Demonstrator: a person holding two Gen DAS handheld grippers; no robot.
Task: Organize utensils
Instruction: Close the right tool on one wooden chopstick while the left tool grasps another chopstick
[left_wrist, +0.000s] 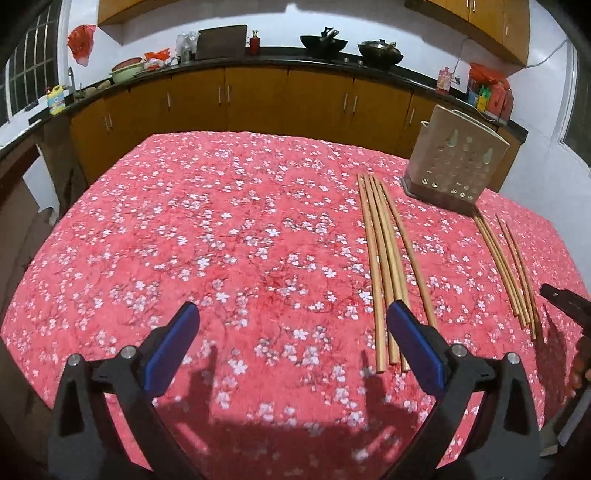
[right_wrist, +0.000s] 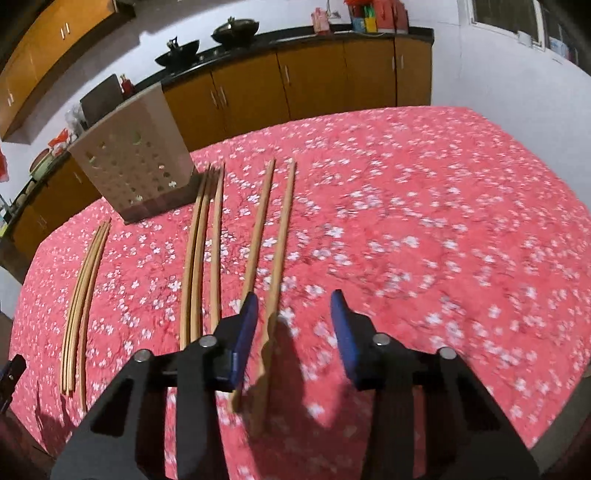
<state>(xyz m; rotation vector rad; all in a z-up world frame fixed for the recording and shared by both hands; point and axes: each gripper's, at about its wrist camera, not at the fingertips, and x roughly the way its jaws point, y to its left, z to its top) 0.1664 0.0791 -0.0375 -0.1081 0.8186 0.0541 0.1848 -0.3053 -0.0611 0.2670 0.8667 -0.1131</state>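
Chopsticks (right_wrist: 271, 236) lie flat on the red floral tablecloth (right_wrist: 424, 229), long axes running from you toward the perforated holder (right_wrist: 135, 162). Your right gripper (right_wrist: 293, 308) gapes, empty, one stick between its fingers. Your left gripper (left_wrist: 291, 317) is wide, empty; the four-stick bundle (left_wrist: 384, 258) lies beside its right finger.

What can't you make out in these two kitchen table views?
- Inside of the utensil holder: both views show only its perforated walls.
- Near ends of two chopsticks: right wrist view, motion-blurred, partly behind the right gripper.
- Right gripper in the left wrist view: cut off at the frame edge.
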